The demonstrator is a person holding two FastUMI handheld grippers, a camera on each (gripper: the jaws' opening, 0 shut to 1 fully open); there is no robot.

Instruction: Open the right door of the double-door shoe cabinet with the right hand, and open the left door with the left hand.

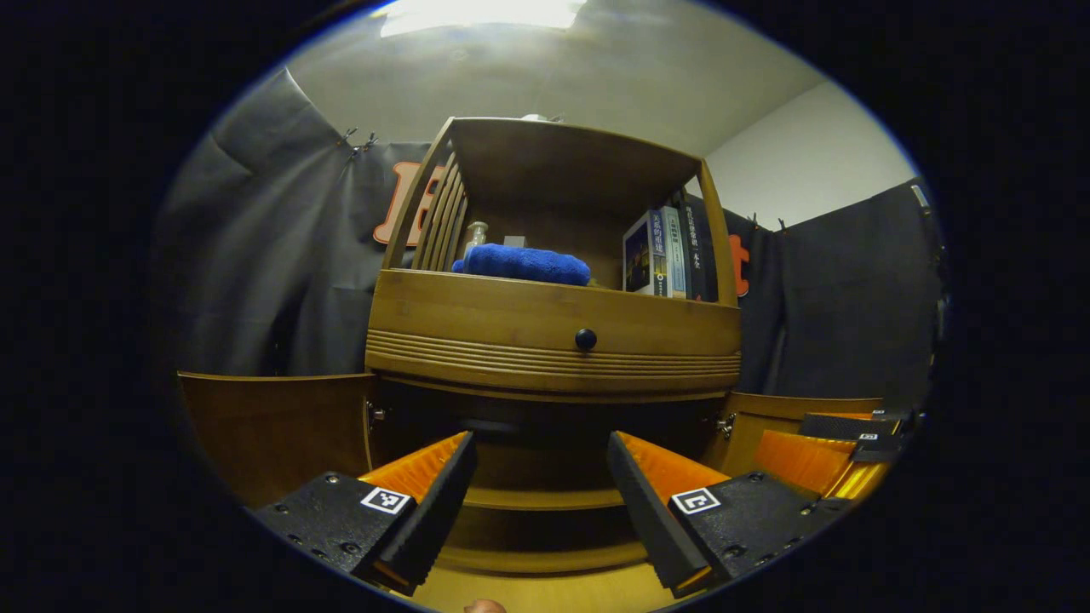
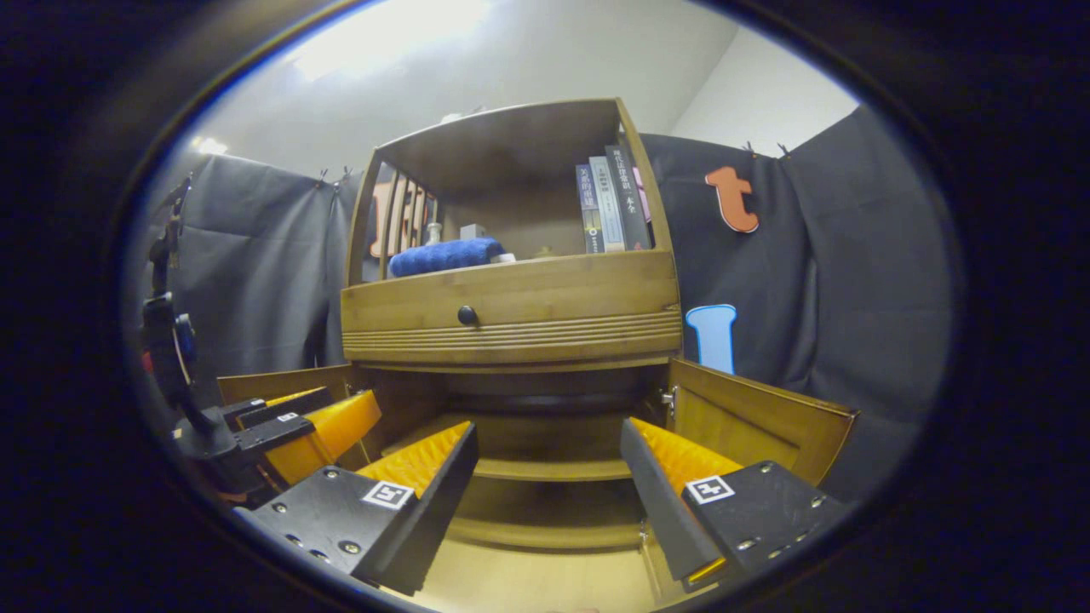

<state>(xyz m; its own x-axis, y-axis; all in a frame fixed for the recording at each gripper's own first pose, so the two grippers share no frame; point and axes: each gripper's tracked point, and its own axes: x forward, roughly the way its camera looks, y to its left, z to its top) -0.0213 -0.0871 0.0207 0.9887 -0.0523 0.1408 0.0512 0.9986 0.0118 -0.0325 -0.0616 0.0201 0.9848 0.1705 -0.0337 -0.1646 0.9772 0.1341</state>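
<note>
Wooden shoe cabinet (image 1: 553,340): both doors swung open, both tongs empty.

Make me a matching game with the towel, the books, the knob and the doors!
Things:
1. towel
2. books
3. knob
4. doors

Places or states:
A. swung open at the bottom
B. upright at the shelf's right end
C. on the drawer front
D. blue, lying on the shelf

Pairs: 1-D, 2-B, 3-C, 4-A
</note>
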